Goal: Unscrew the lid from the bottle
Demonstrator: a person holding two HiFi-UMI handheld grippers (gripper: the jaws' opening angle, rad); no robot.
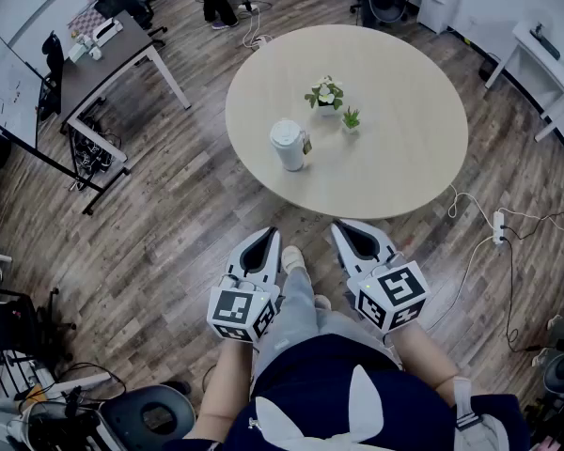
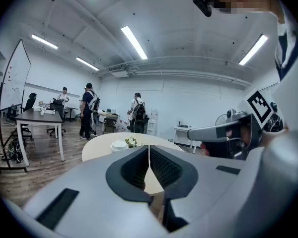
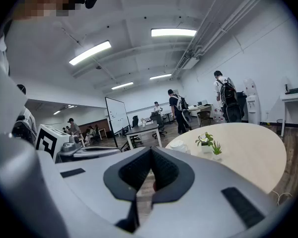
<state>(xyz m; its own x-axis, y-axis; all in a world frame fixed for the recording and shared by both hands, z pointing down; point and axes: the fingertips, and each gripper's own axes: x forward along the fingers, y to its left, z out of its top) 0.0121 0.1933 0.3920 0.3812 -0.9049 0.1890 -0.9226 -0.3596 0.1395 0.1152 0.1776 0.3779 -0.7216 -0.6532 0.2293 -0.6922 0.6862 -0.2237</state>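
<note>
white bottle (image 1: 289,145) well ahead of fingers (image 1: 261,252)

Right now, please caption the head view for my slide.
White lidded bottle and two small plants on round table; left claw and right claw shut, empty.

We see a flowering plant (image 1: 325,93) beside a smaller plant (image 1: 352,118) on the round table (image 1: 409,163), a desk (image 1: 108,56) and whiteboard (image 1: 5,87) at left.
</note>
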